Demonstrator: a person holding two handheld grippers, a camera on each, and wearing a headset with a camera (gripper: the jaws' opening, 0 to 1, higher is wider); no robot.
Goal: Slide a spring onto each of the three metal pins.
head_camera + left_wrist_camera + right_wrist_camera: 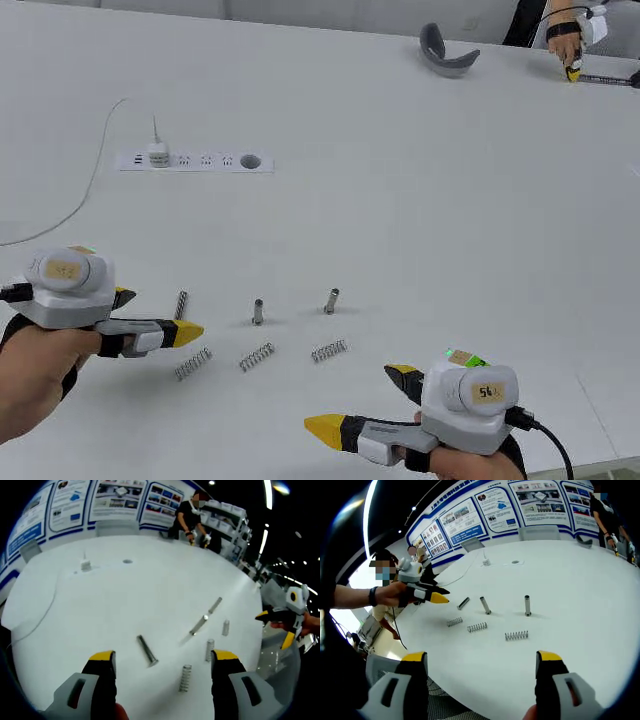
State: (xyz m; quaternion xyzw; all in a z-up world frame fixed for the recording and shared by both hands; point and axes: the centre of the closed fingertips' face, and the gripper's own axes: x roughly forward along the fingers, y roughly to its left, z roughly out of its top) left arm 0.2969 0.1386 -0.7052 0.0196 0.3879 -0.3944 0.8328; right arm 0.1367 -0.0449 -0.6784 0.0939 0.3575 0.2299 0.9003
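The left gripper point(155, 314) is by the left edge of the table point(400, 200), held in a hand. Its two jaws are grey with yellow tips. They are spread wide apart, with nothing between them.

Just past one yellow tip, the left pin point(181, 304) lies on its side. It is a short, shiny metal stick, round like a pencil. The left spring point(193, 363) lies flat near it, a bit closer to the near edge. It is a small curly coil of thin silver wire.

Far behind them, toward the far edge, lies a long white power strip point(195, 161). A thin white cable point(92, 183) curls from it toward the left edge.

The middle pin point(258, 312) stands straight up and looks a bit wider at the bottom. The middle spring point(257, 357) lies flat near it, on the side of the near edge, not touching it.

The right pin point(331, 301) stands up too. The right spring point(329, 350) lies flat near it, also apart from it. The three springs make a row, and the three pins make a row behind them.

The right gripper point(365, 400) is by the near edge, to the right of the springs. Its yellow-tipped jaws are wide apart and hold nothing.

The table top is white, flat and smooth. A grey curved band point(445, 52) lies near the far edge.
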